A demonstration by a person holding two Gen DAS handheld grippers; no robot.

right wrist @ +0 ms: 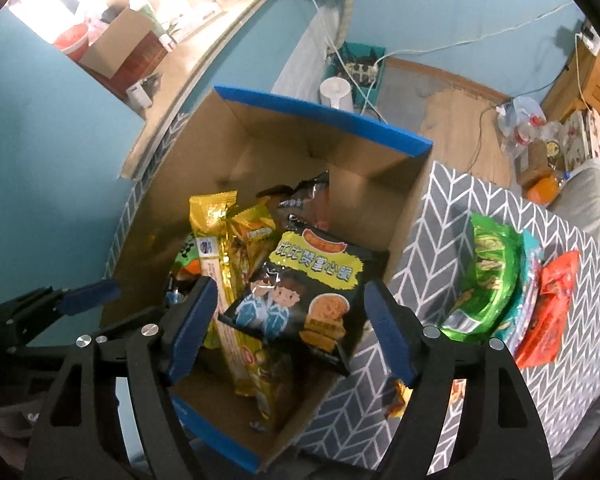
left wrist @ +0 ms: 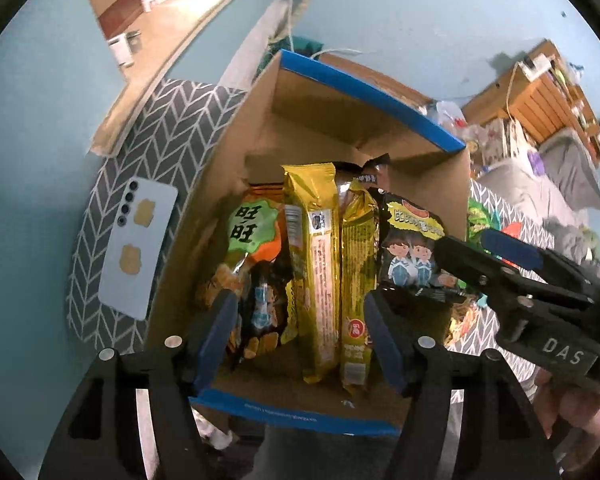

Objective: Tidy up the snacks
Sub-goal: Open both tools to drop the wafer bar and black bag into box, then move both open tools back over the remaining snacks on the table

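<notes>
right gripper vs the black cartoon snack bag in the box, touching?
Apart. In the right wrist view the right gripper stands open, and the black snack bag lies in the cardboard box with clear gaps to both pads.

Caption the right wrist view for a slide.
Open right claw above black snack bag in cardboard box.

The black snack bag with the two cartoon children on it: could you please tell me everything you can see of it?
The black snack bag is a glossy foil pouch with a yellow-green title panel, two cartoon children in blue and a burger picture. It stands tilted in the cardboard box, against the right wall, leaning on the gold packets. The right claw hangs open over it, with neither pad pressing on it.
</notes>
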